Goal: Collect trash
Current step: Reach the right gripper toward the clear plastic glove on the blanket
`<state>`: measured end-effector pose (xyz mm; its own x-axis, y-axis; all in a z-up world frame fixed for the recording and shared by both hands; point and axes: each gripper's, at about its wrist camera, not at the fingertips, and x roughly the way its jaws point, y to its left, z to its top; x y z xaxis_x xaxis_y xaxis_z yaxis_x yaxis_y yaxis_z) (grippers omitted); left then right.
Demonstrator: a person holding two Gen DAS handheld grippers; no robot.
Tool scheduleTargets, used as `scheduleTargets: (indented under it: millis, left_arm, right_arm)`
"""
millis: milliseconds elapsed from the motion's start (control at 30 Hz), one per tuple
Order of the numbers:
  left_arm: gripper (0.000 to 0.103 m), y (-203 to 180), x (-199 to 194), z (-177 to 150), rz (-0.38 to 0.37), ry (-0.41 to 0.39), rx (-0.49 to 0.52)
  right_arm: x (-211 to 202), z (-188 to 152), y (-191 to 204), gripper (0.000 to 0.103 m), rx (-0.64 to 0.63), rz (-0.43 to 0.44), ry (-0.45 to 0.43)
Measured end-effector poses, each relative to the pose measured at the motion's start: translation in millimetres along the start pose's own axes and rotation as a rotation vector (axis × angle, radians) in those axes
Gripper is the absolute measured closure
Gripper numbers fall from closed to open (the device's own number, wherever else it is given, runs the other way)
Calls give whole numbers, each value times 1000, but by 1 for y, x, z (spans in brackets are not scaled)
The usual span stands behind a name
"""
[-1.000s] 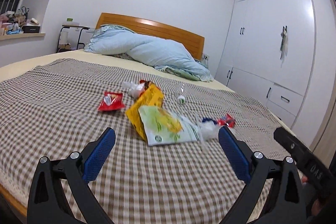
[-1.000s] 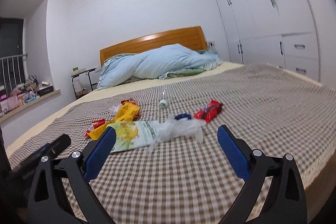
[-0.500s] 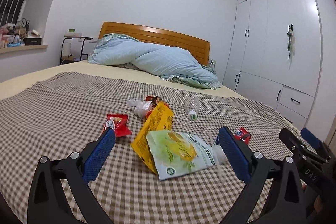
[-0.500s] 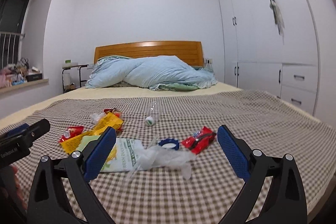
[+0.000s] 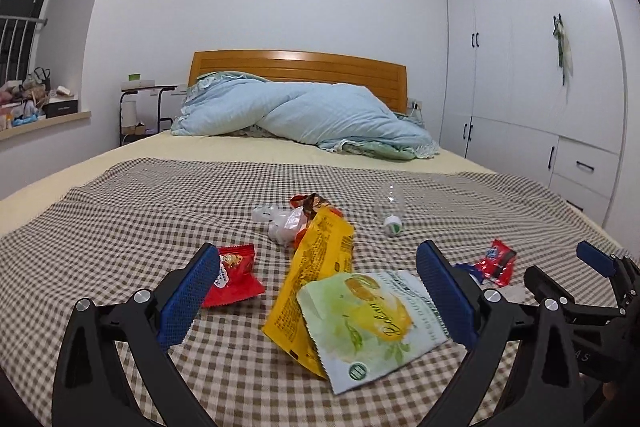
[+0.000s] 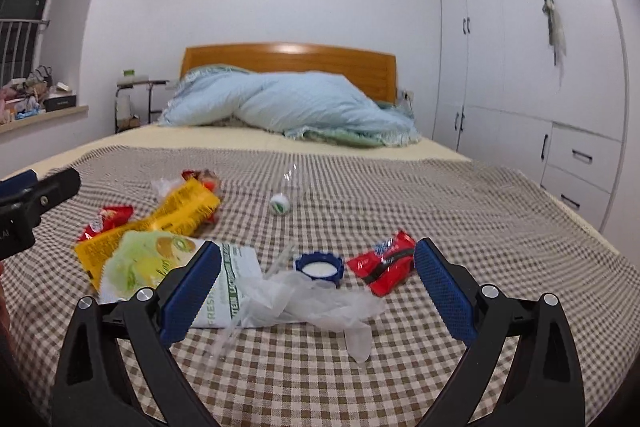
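- The left claw [image 5: 318,303], jaws wide apart, faces the overlapping green-and-white packet [image 5: 372,323] and yellow packet [image 5: 316,267]; the small red packet [image 5: 236,275] lies just beside its left finger.
- The right claw [image 6: 318,301] has crumpled clear plastic [image 6: 316,303] and a blue cap [image 6: 319,269] in its gap.
- Bare checked blanket [image 6: 500,219] lies open on the right.
- The bed's rear is blocked by the blue duvet [image 6: 288,107].

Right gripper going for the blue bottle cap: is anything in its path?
Partly. Crumpled clear plastic film lies on the checked blanket between the open right gripper and the blue bottle cap, touching the cap's near edge. Nothing covers it from above.
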<state>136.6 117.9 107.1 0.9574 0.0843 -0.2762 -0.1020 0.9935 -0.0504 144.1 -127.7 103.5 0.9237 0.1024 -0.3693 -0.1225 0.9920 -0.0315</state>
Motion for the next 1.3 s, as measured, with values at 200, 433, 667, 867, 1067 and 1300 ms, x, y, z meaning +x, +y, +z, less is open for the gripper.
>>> scheduleTargets:
  millis: [200, 433, 667, 867, 1067, 1300]
  left_arm:
    - [8, -8, 14, -17, 14, 47, 51]
    - [8, -6, 16, -21, 9, 73, 50]
    - [8, 9, 17, -22, 23, 90, -21]
    - [8, 5, 17, -23, 29, 94, -1]
    - [8, 1, 21, -24, 30, 107, 13]
    - [8, -3, 23, -25, 40, 119, 35]
  right_arm:
    - [11, -6, -1, 10, 17, -2, 41]
    - [9, -8, 4, 10, 0, 0, 26]
    - [9, -9, 2, 10, 9, 6, 19]
    - [17, -9, 1, 10, 12, 12, 59]
    - [32, -11, 2, 10, 4, 36, 139]
    - [54, -13, -5, 10, 51, 42, 251]
